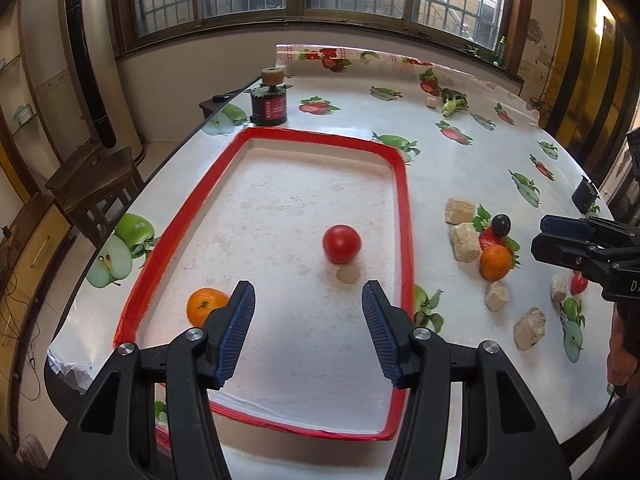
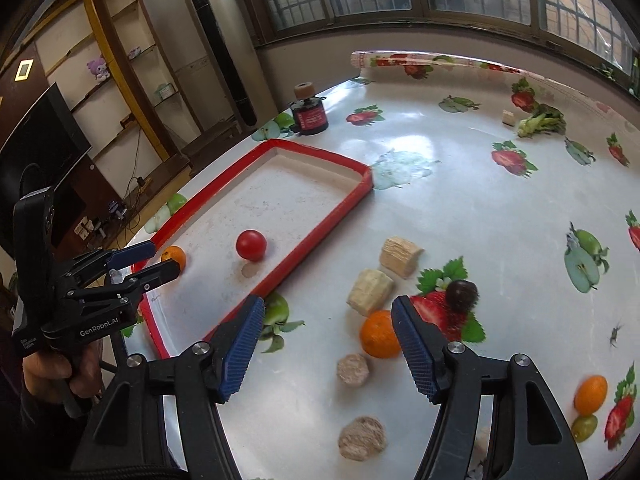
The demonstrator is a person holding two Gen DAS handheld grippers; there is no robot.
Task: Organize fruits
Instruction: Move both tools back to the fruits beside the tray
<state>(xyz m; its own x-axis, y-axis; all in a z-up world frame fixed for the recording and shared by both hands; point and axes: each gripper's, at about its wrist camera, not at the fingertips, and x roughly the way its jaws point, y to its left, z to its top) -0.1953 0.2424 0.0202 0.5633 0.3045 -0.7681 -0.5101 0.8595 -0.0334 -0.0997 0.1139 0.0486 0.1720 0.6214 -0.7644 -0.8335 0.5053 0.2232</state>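
Observation:
A red-rimmed white tray (image 1: 403, 208) lies on the table and holds a red tomato (image 1: 341, 243) and an orange (image 1: 206, 306). My left gripper (image 1: 309, 294) hovers open over the tray's near end with nothing between its fingers; the orange sits just left of its left finger. To the right of the tray, on the cloth, lie a second orange (image 2: 378, 334) and a dark round fruit (image 2: 462, 295). My right gripper (image 2: 328, 306) hangs open above the cloth beside the tray's corner, empty, with that orange just beyond its right finger (image 2: 416, 344).
Several beige blocks (image 2: 370, 291) are scattered around the loose fruits. A small orange fruit (image 2: 591, 395) and a green grape (image 2: 584, 428) lie near the right edge. A black jar (image 2: 310, 116) stands behind the tray, and broccoli (image 2: 540, 122) lies far back. A hand (image 2: 48, 376) holds the left gripper.

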